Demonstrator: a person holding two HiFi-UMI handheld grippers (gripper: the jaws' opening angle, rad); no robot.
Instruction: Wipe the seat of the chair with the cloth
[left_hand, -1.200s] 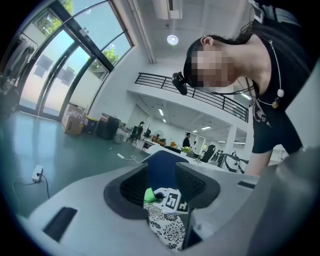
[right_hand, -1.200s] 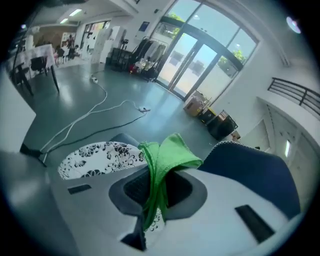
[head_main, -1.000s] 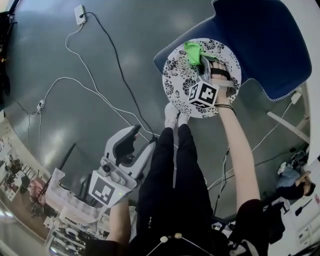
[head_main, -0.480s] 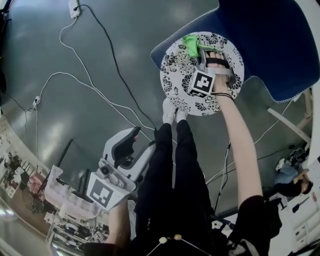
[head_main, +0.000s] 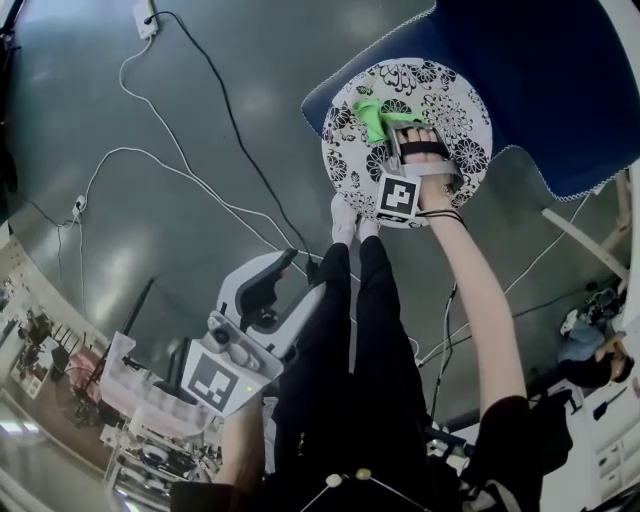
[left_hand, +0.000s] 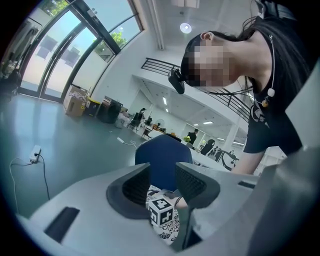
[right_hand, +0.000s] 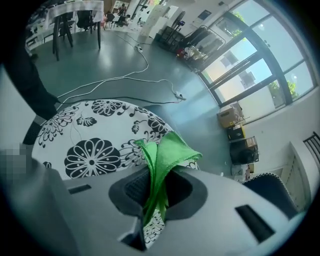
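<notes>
our right gripper (right_hand: 157, 189) is clamped on the green cloth (right_hand: 169, 152), held over the round floral seat (head_main: 455, 105) near its rim, with the chair's blue backrest (head_main: 545, 80) just beyond. our left gripper (left_hand: 162, 182) hangs well apart, low beside our leg, jaws apart and empty, above the grey floor (head_main: 250, 90) and its white cables (head_main: 160, 170).

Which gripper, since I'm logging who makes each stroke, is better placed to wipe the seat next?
Right. The right gripper is shut on the green cloth and sits over the floral seat. The left gripper is open, empty, and held away from the seat.
</notes>
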